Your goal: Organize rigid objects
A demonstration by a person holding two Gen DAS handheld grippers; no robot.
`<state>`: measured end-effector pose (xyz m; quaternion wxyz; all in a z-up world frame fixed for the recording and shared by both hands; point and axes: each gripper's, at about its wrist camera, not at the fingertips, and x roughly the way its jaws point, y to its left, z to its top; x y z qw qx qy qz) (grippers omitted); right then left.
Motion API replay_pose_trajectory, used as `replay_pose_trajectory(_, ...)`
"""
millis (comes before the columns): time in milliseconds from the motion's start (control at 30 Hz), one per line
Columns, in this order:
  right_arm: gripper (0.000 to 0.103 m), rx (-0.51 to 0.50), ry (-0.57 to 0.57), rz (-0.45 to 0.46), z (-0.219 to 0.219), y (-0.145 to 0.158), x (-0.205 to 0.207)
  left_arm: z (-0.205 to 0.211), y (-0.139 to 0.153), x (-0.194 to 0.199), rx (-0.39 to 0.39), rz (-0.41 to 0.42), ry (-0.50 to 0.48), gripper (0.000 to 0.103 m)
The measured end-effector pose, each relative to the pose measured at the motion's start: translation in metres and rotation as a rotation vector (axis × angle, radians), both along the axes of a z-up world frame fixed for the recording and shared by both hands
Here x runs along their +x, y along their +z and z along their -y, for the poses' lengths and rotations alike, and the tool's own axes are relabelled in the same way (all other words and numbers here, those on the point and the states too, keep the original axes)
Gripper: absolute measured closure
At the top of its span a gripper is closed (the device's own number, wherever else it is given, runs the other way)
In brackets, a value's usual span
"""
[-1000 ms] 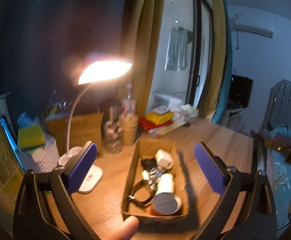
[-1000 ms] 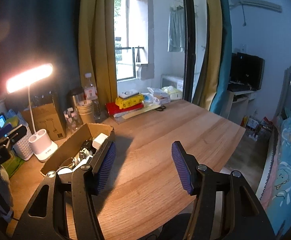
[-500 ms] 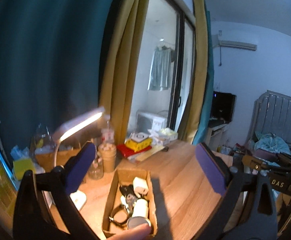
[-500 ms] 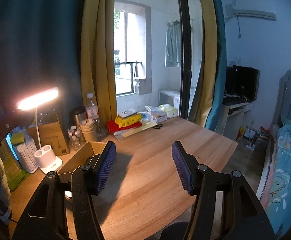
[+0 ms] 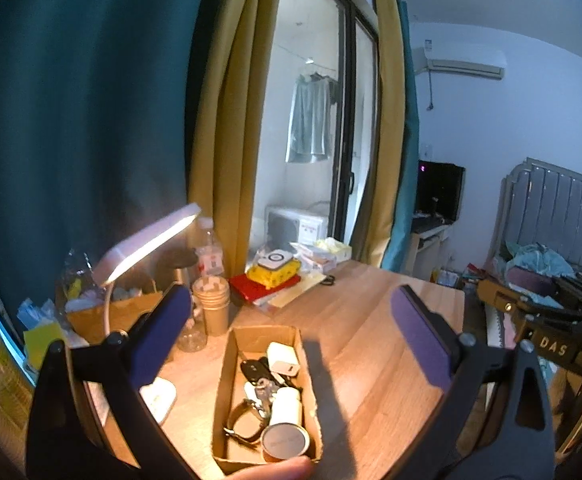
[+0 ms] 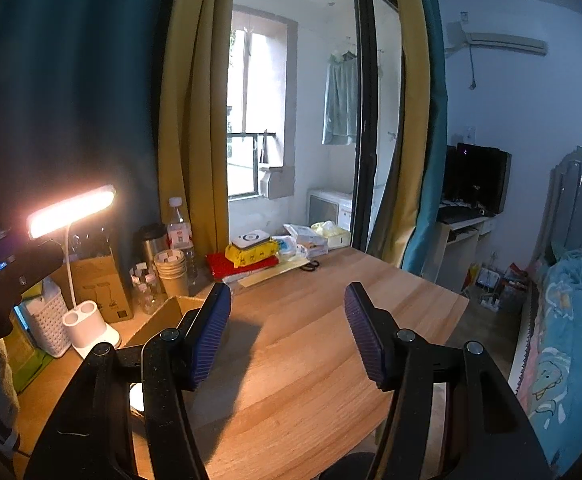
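Crowding the far edge of the light wooden table (image 6: 311, 360) were a lit white desk lamp (image 6: 71, 212) on a two-holed white base, a brown carton (image 6: 99, 288), a stack of paper cups (image 6: 171, 268), a clear plastic bottle (image 6: 179, 232) and a yellow packet on a red book (image 6: 251, 256), all well clear of the bare middle of the tabletop. Compared with a second earlier, both views had tilted upward: the open brown cardboard box (image 5: 267, 396) sat lower in the left wrist view and showed only its far corner in the right wrist view, and more curtain and ceiling had come into sight. The box, holding a white charger (image 5: 283, 360), dark keys (image 5: 257, 376), a black strap (image 5: 243, 424) and a white cylinder with a round metal end (image 5: 287, 428), lay on the table below and between the fingers of the left gripper (image 5: 291, 340), whose blue pads stood wide apart with nothing gripped; a fingertip (image 5: 275, 470) showed at the box's near wall. The right gripper (image 6: 287, 334) also stood open and empty above bare wood, the box just left of its left finger.
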<state>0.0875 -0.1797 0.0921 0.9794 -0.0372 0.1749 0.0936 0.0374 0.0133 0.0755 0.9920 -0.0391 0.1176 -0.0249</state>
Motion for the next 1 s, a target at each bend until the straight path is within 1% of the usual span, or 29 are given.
replay_pose_trajectory(400, 0.04, 0.018, -0.02, -0.018, 0.005, -0.01, 0.006, 0.009, -0.004, 0.001, 0.021, -0.004, -0.015, 0.002)
replay_pose_trajectory(1000, 0.04, 0.024, -0.027, -0.018, 0.007, -0.011, 0.006, 0.007, -0.004, 0.004, 0.015, -0.008, -0.02, 0.002)
